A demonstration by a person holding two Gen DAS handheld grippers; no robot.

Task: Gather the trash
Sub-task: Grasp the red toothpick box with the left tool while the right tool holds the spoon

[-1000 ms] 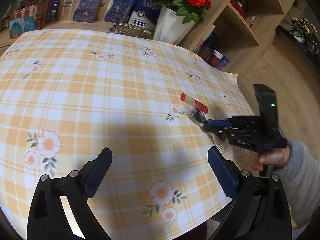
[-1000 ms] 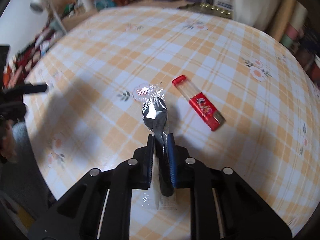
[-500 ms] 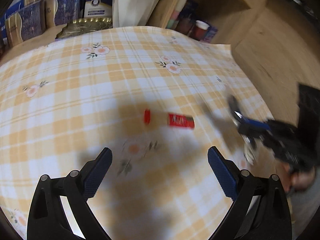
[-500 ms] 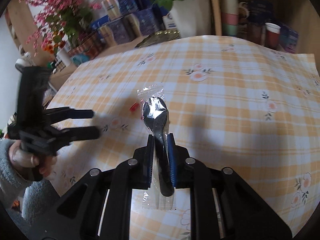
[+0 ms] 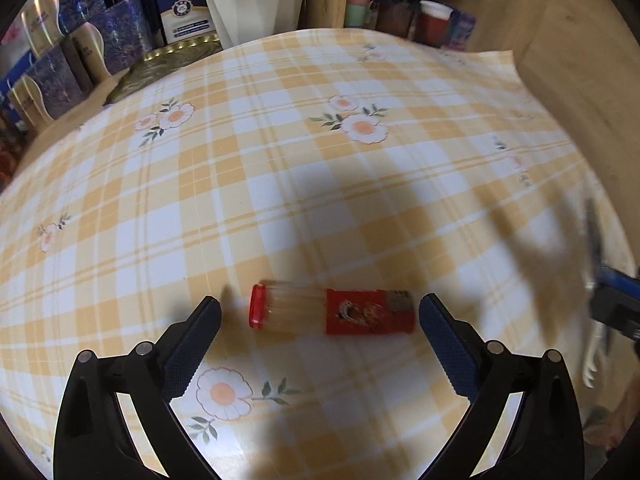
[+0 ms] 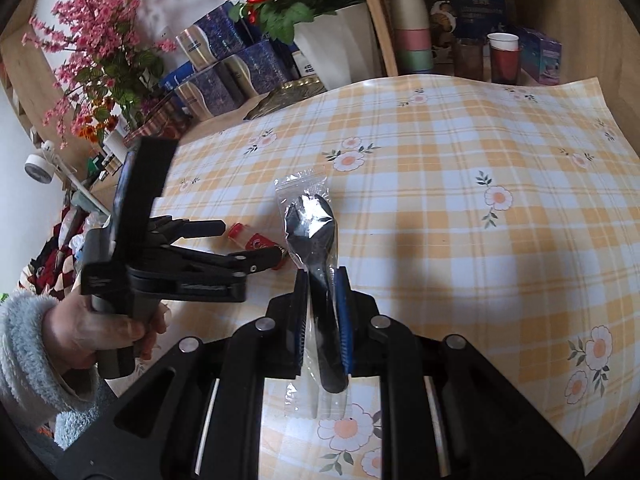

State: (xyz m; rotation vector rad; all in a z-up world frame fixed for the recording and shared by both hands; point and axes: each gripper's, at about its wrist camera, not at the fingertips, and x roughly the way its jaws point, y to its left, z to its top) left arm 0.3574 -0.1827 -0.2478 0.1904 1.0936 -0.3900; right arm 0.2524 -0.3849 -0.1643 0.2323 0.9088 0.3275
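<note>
The left gripper (image 5: 320,316) has travelled across the checked tablecloth (image 5: 280,160) and now straddles the red-capped tube (image 5: 332,312), fingers spread wide, touching nothing. The right gripper (image 6: 322,280), just beside that tube, is clenched on a plastic-wrapped black spoon (image 6: 312,216); nothing obstructs.

Left gripper (image 5: 320,316) jaws straddle the red-capped tube (image 5: 332,312), seemingly untouched.

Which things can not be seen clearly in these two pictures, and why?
- Lighter, right wrist view: mostly hidden behind the left gripper.
- Right gripper, left wrist view: blurred and cut off by the right edge.
- Wrapped spoon, right wrist view: handle covered by the closed jaws.
- Box labels, left wrist view: too small to read.
</note>
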